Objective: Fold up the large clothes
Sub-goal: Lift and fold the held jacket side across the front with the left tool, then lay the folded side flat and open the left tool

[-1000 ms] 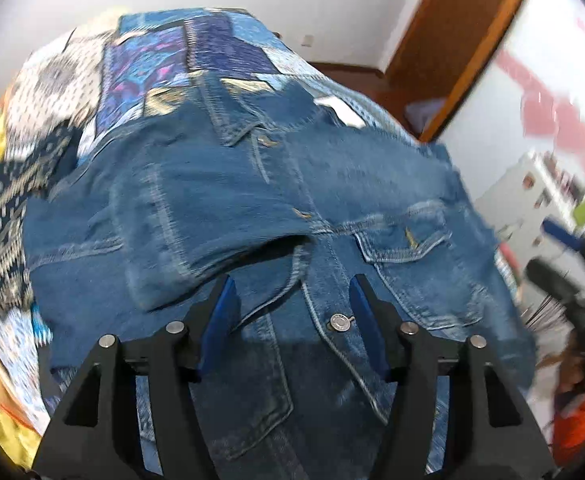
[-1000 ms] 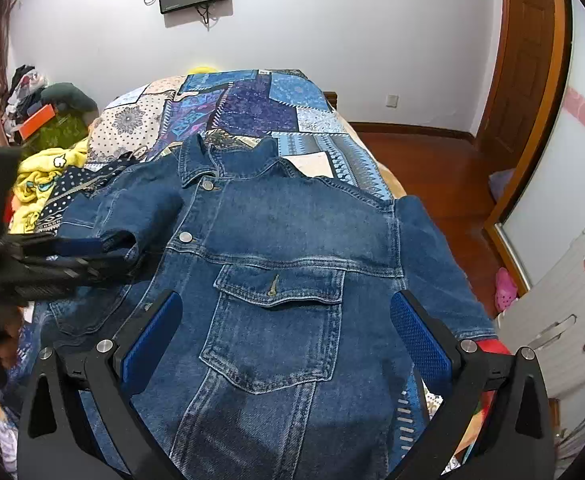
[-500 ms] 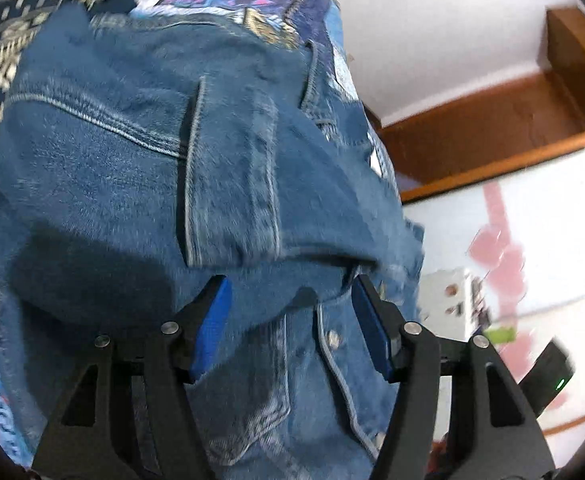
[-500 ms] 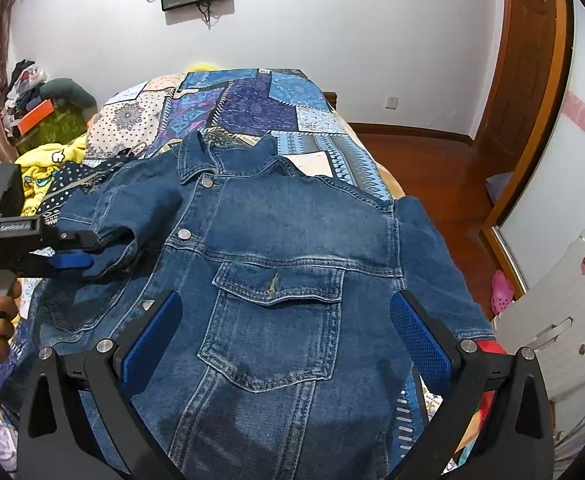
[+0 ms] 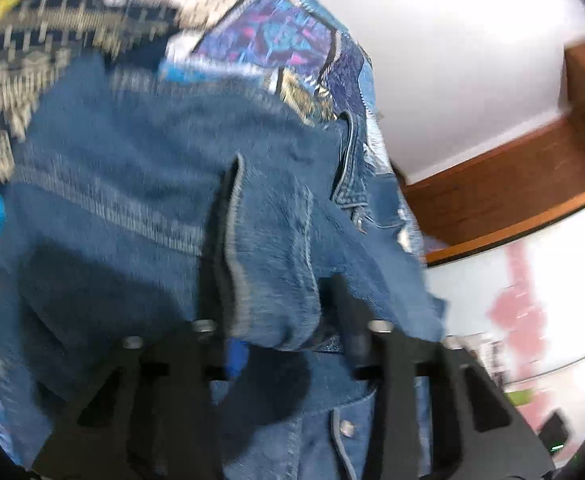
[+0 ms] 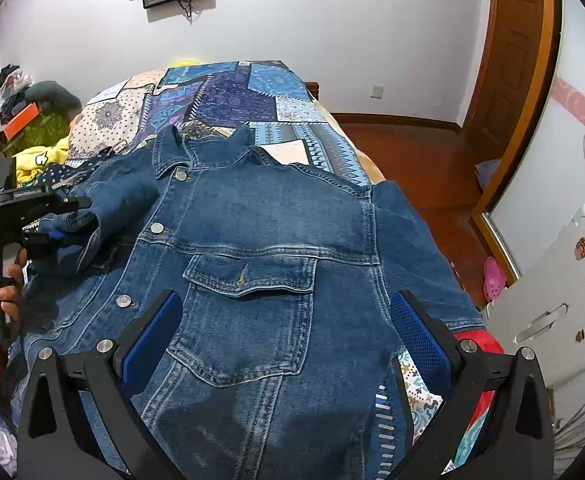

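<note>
Right wrist view shows the denim jacket (image 6: 260, 232) lying front-up and buttoned on the bed (image 6: 228, 100), collar toward the far wall; the right hand-held gripper (image 6: 284, 332) hovers over the chest pocket (image 6: 248, 312), jaws spread wide, grasping nothing; at the left edge a hand (image 6: 6, 280) carries the left hand-held gripper (image 6: 66, 220), its jaws closing on the sleeve cuff (image 5: 268, 280), which sits bunched between them in the blurred left wrist view.
</note>
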A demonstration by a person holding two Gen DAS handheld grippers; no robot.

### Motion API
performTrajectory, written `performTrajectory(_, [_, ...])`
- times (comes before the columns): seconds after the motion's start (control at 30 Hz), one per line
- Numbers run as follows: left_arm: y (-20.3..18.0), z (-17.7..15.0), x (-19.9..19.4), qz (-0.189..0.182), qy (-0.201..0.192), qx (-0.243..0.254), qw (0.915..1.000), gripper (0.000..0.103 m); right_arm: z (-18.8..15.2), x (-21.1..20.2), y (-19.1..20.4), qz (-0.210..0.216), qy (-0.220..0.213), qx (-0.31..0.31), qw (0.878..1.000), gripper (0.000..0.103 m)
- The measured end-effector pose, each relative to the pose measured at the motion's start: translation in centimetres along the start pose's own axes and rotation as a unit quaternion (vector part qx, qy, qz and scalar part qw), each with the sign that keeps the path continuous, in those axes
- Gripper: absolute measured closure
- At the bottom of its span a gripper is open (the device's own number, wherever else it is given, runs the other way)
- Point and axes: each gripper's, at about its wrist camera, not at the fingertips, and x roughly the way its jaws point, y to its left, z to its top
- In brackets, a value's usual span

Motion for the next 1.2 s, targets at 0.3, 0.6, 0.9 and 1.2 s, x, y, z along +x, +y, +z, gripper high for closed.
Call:
performTrajectory(0.3, [-11.8, 2.0, -1.5, 0.029, -0.08, 0.155, 0.9842, 0.088, 0.4, -0.1, -2.2, 0.0, -0.007, 0.027, 1.0, 0.0])
performTrajectory(0.6, [-21.0, -0.4, 5.2, 0.013, -0.03, 0.249, 0.968, 0.092, 0.3, 0.4, -4.9, -0.011, -0.001, 0.049, 0.999, 0.0])
performTrajectory(0.9, [-20.8, -6.3, 12.4, 0.023, 0.099, 0.263, 0.9594, 0.091, -0.6, 1.2, -7.4, -0.032, 0.019, 0.057, 0.998, 0.0])
performTrajectory(1.2, [-22.1, -10.0, 12.0, 0.016, 0.171, 0.327, 0.9293, 0.075, -1.5, 2.2, -9.0, -0.041, 0.038, 0.084, 0.995, 0.0])
